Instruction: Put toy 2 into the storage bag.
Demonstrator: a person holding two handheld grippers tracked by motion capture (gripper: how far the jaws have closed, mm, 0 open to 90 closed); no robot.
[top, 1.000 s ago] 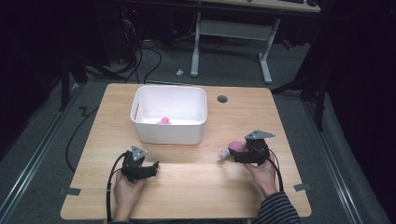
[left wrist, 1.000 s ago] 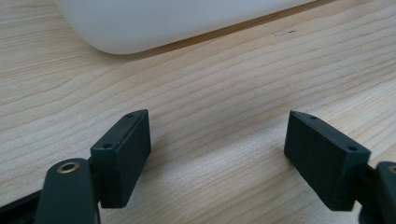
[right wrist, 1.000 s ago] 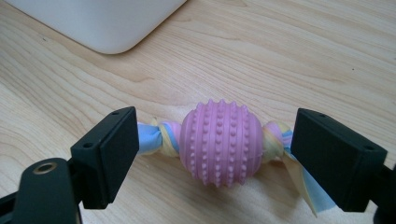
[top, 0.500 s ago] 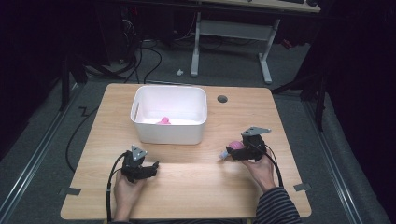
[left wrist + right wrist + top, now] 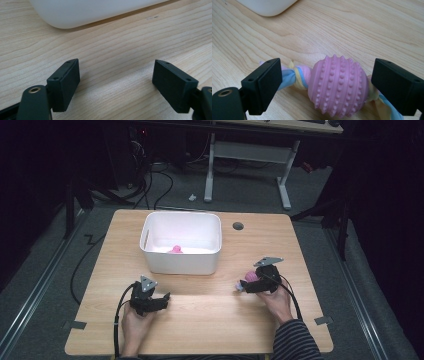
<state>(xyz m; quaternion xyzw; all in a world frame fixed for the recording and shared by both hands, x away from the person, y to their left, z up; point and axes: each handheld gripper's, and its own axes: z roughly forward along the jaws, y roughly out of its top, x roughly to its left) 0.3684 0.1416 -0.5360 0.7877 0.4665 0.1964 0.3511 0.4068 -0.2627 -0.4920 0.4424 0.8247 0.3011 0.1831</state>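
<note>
A pink knobbly ball toy [image 5: 338, 86] threaded on a pastel knotted rope lies on the wooden table [image 5: 210, 315]. It lies between the jaws of my right gripper [image 5: 327, 75], which have just been opening. Neither pad presses on it. From above, the toy [image 5: 251, 277] sits at the tip of the right gripper [image 5: 245, 285], right of the white bin [image 5: 180, 262]. A second pink thing [image 5: 175, 249] lies inside the bin. My left gripper [image 5: 162, 299] rests near the table's front left. Its jaws [image 5: 116, 75] stand wide apart with bare wood between them.
The white bin stands at the table's middle back, and its rounded corner [image 5: 75, 15] is just ahead of the left gripper. A round cable hole [image 5: 238, 226] is in the tabletop behind the bin's right side. Beyond the table are dark floor, cables and a desk frame [image 5: 250, 155].
The right gripper has edged slightly left around the toy and its top plate has tilted. The left gripper, the bin and the toy stay where they were.
</note>
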